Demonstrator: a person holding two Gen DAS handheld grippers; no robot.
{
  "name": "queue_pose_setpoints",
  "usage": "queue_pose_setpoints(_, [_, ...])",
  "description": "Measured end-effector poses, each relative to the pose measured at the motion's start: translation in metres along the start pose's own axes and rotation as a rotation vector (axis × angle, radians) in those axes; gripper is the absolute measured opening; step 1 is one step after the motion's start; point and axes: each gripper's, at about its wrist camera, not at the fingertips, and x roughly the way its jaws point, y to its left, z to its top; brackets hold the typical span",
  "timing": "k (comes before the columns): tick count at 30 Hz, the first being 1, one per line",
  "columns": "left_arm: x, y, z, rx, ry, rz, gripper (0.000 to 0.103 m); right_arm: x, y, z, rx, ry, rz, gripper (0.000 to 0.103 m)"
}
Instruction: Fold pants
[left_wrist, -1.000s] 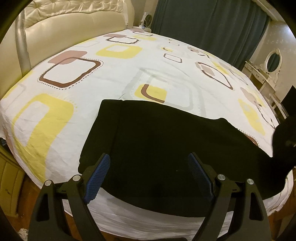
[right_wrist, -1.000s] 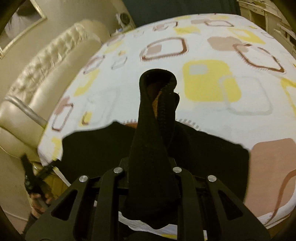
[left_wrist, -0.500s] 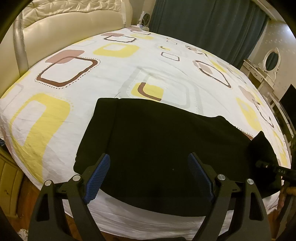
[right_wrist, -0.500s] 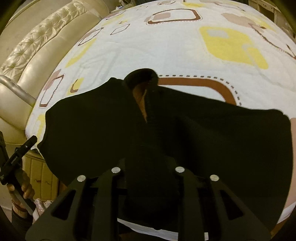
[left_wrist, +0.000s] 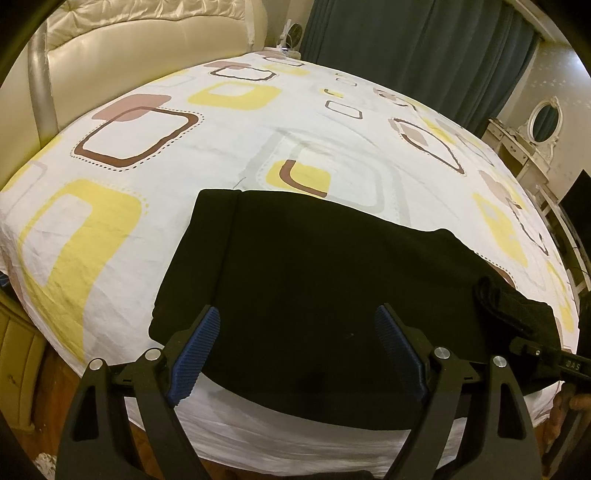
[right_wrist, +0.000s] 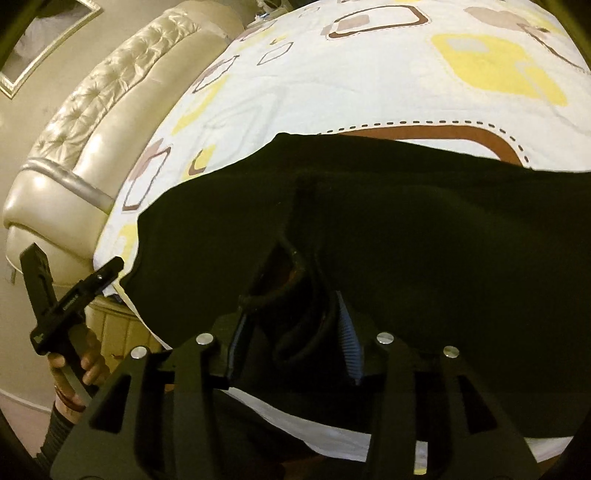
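Note:
Black pants lie spread near the front edge of the bed, also in the right wrist view. My left gripper is open and empty, hovering above the pants' near edge. My right gripper has its jaws partly parted, with a bunched fold of the pants lying loosely between the blue pads, low on the bed. The right gripper's tip shows at the right edge of the left wrist view, at the pants' right end.
The bed sheet is white with yellow and brown squares. A padded cream headboard stands at the left. Dark curtains and a white dresser with mirror stand beyond the bed. The left gripper and hand show in the right wrist view.
My right gripper has lowered the lifted pants end onto the bed and its jaws have opened from a tight grip. The left gripper has barely moved.

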Motion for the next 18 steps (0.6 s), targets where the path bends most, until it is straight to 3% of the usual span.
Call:
queue_pose_setpoints(7, [0.003, 0.003, -0.001, -0.005, 0.006, 0.005, 0.085, -0.006, 0.006, -0.010, 0.006, -0.027, 0.048, 0.048])
queue_pose_setpoints(18, [0.005, 0.010, 0.001, -0.008, 0.008, 0.010, 0.085, 0.015, -0.002, -0.025, 0.038, 0.017, 0.114, 0.056])
